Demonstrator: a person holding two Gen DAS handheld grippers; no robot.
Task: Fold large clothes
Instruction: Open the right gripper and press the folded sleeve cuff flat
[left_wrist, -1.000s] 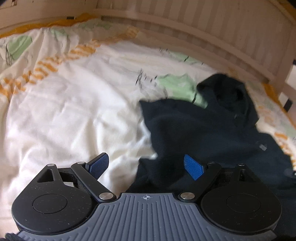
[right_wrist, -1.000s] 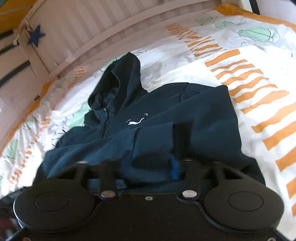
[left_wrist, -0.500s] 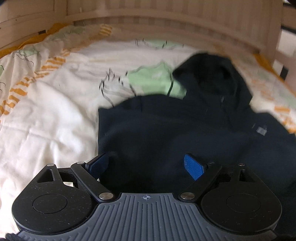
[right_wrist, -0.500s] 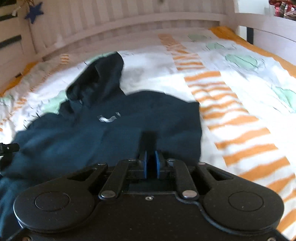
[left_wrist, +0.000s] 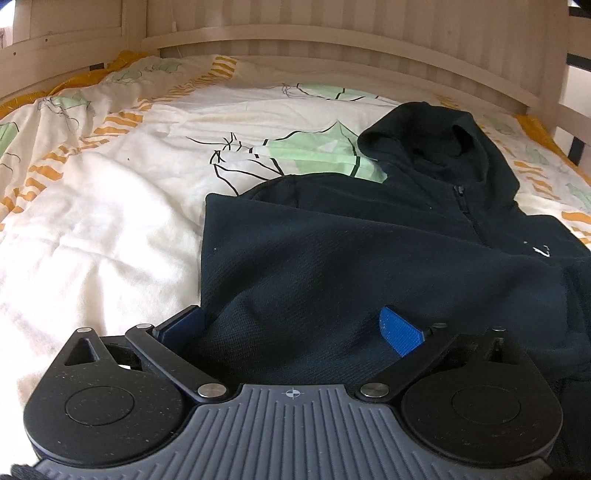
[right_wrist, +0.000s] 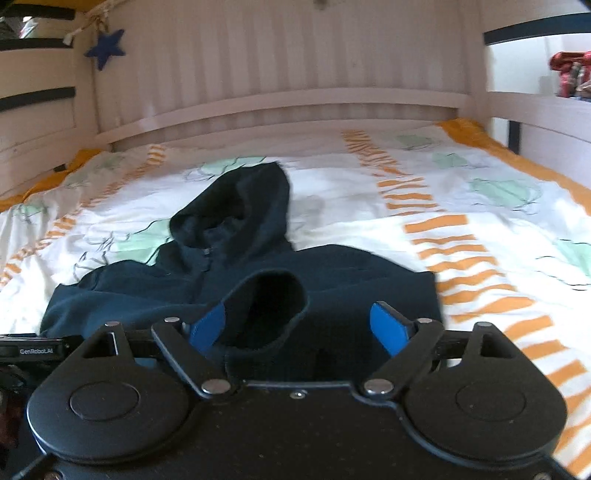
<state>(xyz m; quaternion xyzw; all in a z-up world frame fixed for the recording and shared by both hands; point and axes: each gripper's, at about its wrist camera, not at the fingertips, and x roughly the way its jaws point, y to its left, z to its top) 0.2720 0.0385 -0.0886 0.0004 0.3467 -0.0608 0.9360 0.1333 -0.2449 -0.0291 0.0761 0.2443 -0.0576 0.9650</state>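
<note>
While the dark hoodie (left_wrist: 369, 258) lies on the bed cover (left_wrist: 92, 221), hood pointing away, both grippers open wide — left gripper (left_wrist: 291, 328) over the folded edge, right gripper (right_wrist: 299, 325) around the loose cuff (right_wrist: 266, 310).

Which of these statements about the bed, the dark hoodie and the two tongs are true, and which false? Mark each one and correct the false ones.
1. The hoodie lies on a patterned duvet. True.
2. The hood points toward the slatted headboard. True.
3. The hoodie is bright red. False: it is dark navy.
4. The right tongs are clamped shut. False: their jaws are opening, with a sleeve cuff between them, resting against one pad.
5. A blue star hangs on the bed frame. True.
6. The left tongs hover over bare floor. False: they are over the hoodie's fabric, jaws opening.
</note>
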